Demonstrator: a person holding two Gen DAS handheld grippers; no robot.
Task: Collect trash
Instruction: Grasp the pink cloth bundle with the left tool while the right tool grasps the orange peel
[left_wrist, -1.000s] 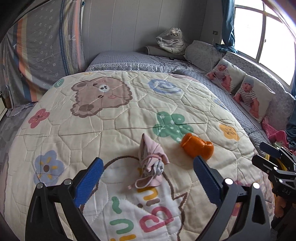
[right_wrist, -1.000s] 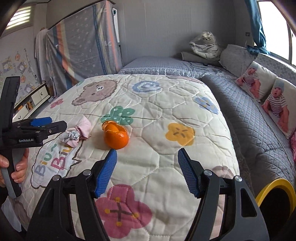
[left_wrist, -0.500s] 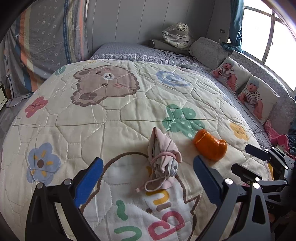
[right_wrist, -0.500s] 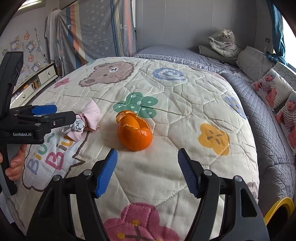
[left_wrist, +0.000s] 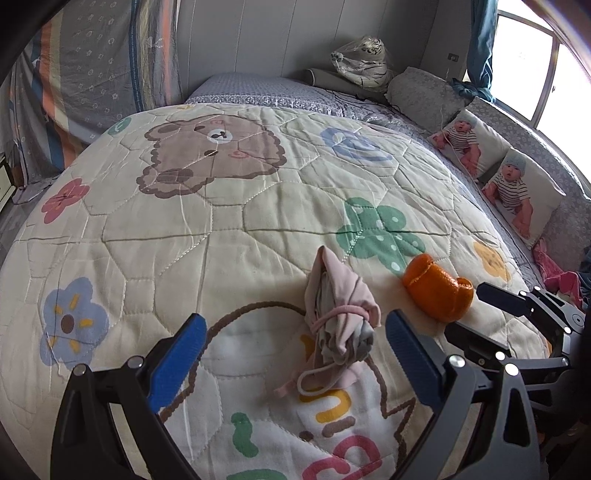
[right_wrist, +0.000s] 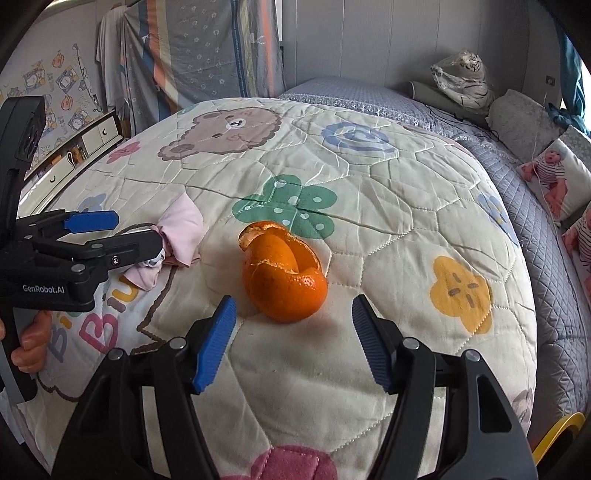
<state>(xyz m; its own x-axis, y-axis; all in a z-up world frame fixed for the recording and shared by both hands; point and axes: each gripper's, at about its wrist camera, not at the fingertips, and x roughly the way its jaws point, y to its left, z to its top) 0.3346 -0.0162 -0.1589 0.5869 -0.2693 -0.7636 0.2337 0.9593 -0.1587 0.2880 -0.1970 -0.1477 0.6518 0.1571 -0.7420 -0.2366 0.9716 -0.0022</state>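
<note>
Orange peel (right_wrist: 284, 278) on cream cartoon-print quilt (right_wrist: 369, 229); pink bundle (left_wrist: 340, 321).

A wide bed (left_wrist: 236, 229) spread with a cream quilted cover printed with a brown bear, flowers and coloured letters carries a hollow orange peel (right_wrist: 284, 277) and, just beside it toward the near edge, a crumpled pink-and-grey cloth bundle tied with a pink cord (left_wrist: 338, 317).

Both grippers tilting downward, jaws apart

The left gripper (left_wrist: 291, 354) is standing wide open with nothing clamped; the right gripper (right_wrist: 291, 343), its jaws having just been narrowing, is gaping with nothing between its pads; fingers (right_wrist: 31, 338) are wrapping the left handle.
</note>
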